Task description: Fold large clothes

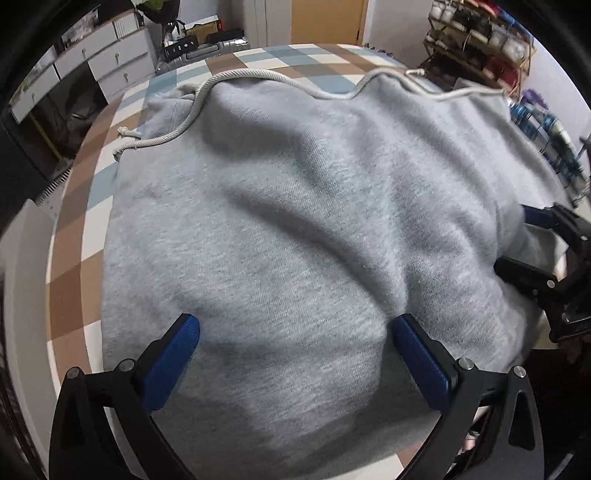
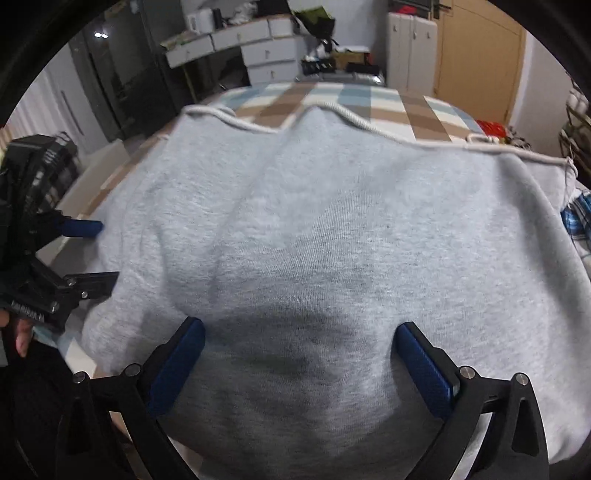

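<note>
A grey hoodie (image 1: 295, 221) lies folded on the checkered tablecloth (image 1: 74, 258), its white drawstring (image 1: 236, 75) along the far edge. It also fills the right wrist view (image 2: 332, 229), with the drawstring (image 2: 369, 127) at the far edge. My left gripper (image 1: 295, 325) is open, its blue pads (image 1: 173, 365) spread just over the near part of the hoodie. My right gripper (image 2: 301, 332) is open likewise over the near part. Each gripper shows in the other's view, the right one (image 1: 532, 251) at the hoodie's right side and the left one (image 2: 96, 251) at its left side.
White drawers (image 1: 110, 55) and a dark cabinet stand beyond the table's left side. A shoe rack (image 1: 480, 33) stands at the far right. A wooden door (image 2: 476, 59) and white cupboard (image 2: 410, 48) are at the back. A blue plaid cloth (image 2: 576, 218) lies at the right.
</note>
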Action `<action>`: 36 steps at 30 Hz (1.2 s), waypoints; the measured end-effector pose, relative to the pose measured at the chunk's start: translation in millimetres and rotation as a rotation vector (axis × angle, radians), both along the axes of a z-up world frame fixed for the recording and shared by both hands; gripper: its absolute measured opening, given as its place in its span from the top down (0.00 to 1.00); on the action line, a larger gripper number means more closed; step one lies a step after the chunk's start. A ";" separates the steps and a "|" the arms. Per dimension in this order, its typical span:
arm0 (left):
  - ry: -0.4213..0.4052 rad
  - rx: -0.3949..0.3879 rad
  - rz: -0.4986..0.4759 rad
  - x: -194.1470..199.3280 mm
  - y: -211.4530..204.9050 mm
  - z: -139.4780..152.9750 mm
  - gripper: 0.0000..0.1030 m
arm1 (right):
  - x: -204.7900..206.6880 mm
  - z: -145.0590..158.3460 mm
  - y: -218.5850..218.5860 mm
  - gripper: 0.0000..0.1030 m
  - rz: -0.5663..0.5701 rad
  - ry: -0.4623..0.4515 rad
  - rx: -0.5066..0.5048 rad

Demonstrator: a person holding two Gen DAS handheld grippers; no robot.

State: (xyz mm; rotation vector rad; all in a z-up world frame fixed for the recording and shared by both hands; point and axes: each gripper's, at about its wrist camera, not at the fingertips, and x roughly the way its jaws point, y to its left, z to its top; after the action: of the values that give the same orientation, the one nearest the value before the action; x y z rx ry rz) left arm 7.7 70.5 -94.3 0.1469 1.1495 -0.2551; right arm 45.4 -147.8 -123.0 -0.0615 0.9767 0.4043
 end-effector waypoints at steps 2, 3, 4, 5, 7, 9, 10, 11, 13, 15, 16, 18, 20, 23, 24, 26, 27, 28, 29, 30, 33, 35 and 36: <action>0.007 -0.046 0.014 -6.2 16.5 8.3 0.01 | -4.3 14.6 -23.4 0.00 -0.045 -0.034 0.045; -0.020 -0.092 0.045 -11.7 29.8 17.0 0.01 | -9.6 24.5 -46.9 0.00 -0.110 -0.077 0.085; -0.034 -0.115 0.066 -13.2 39.3 20.3 0.01 | -14.8 29.5 -63.4 0.00 -0.161 -0.088 0.102; -0.037 -0.143 0.090 -15.4 48.8 22.7 0.01 | -15.9 31.2 -80.0 0.00 -0.218 -0.088 0.106; 0.012 -0.215 0.138 -14.2 67.9 17.3 0.01 | -15.2 22.9 -110.9 0.00 -0.354 -0.065 0.045; 0.075 -0.237 0.193 -10.8 79.8 3.6 0.01 | -9.3 8.0 -126.6 0.00 -0.412 -0.007 -0.026; 0.103 -0.232 0.210 -9.4 82.6 -4.0 0.02 | -6.1 0.8 -127.8 0.00 -0.411 0.022 -0.048; 0.089 -0.214 0.214 -12.2 82.7 -6.4 0.02 | -2.3 -8.0 -126.3 0.00 -0.402 0.058 -0.078; 0.067 -0.160 0.199 -14.1 74.7 -4.3 0.02 | -0.5 -12.6 -112.7 0.00 -0.382 0.050 -0.175; 0.054 -0.123 0.216 -17.0 66.3 -2.5 0.02 | 1.2 -10.1 -110.7 0.00 -0.401 0.053 -0.163; 0.051 -0.116 0.222 -14.5 64.7 -2.4 0.02 | 1.5 -5.0 -114.2 0.00 -0.407 0.051 -0.117; 0.030 -0.125 0.233 -16.1 61.1 1.6 0.02 | -2.9 19.1 -127.3 0.00 -0.439 -0.024 0.010; 0.012 -0.155 0.246 -15.8 63.2 2.4 0.02 | -6.8 44.5 -135.6 0.00 -0.442 -0.096 0.120; 0.012 -0.212 0.292 -14.4 69.3 2.0 0.02 | 19.8 77.1 -142.8 0.00 -0.356 -0.134 0.219; 0.014 -0.223 0.299 -12.4 70.2 1.8 0.02 | 37.9 82.8 -144.6 0.00 -0.353 -0.115 0.184; 0.010 -0.238 0.303 -11.6 72.1 2.4 0.02 | 77.5 83.2 -146.7 0.00 -0.357 -0.054 0.102; 0.013 -0.245 0.305 -9.4 73.7 0.6 0.02 | 97.6 79.6 -147.5 0.02 -0.356 -0.018 0.057; 0.013 -0.247 0.305 -10.5 74.2 -0.9 0.02 | 118.1 73.3 -148.4 0.06 -0.351 0.019 -0.001; 0.012 -0.248 0.304 -12.0 78.1 0.6 0.02 | 134.6 66.4 -150.6 0.20 -0.361 0.052 -0.055; 0.011 -0.247 0.300 -11.6 79.5 1.3 0.02 | 148.1 59.4 -152.8 0.37 -0.357 0.081 -0.077; 0.007 -0.227 0.284 -9.7 77.2 0.8 0.02 | 167.4 32.4 -164.3 0.59 -0.379 0.187 -0.093; 0.007 -0.218 0.275 -9.1 77.6 -0.4 0.02 | 162.9 22.2 -170.9 0.82 -0.378 0.206 -0.076; 0.007 -0.218 0.274 -8.6 77.1 -1.0 0.02 | 163.6 23.7 -171.9 0.89 -0.375 0.183 -0.070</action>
State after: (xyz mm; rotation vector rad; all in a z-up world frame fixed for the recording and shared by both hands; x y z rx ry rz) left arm -0.9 147.6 -95.3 -0.2031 1.1269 -0.1364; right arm 209.0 -319.7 -99.2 0.0962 1.1556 0.0298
